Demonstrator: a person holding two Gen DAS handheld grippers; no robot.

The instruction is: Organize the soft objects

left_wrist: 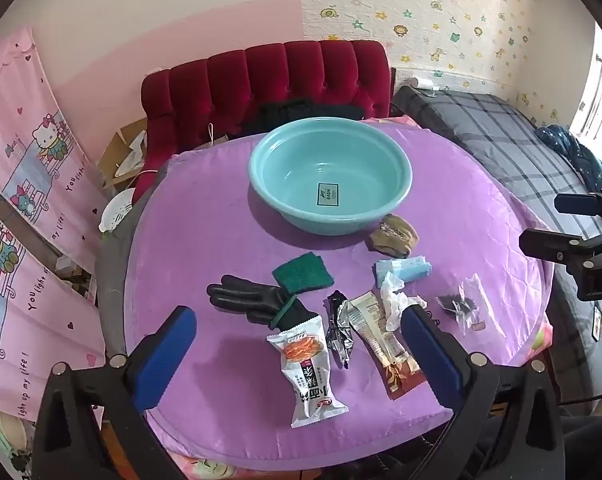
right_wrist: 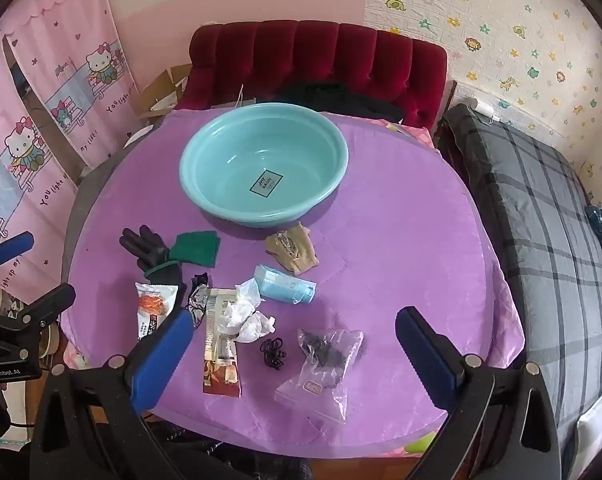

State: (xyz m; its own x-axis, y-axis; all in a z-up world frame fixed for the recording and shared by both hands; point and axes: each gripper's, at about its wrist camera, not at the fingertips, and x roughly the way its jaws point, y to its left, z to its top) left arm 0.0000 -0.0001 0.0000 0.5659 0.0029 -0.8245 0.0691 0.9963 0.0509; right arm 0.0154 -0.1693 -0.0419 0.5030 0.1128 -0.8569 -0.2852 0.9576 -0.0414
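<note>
Left wrist view: the left gripper point(left_wrist: 297, 354) and right gripper point(right_wrist: 295, 350) are held wide open and empty, near the basin point(left_wrist: 261, 176), above a snack pack point(left_wrist: 307, 372)

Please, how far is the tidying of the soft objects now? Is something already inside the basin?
Nothing looks done: the teal basin is empty. Nothing is in hand either; the left hand-held gripper and the right hand-held gripper are open above the table. Left to do: the black glove, green scouring pad, beige cloth, crumpled tissue and the rest lie on the purple cover.
</note>
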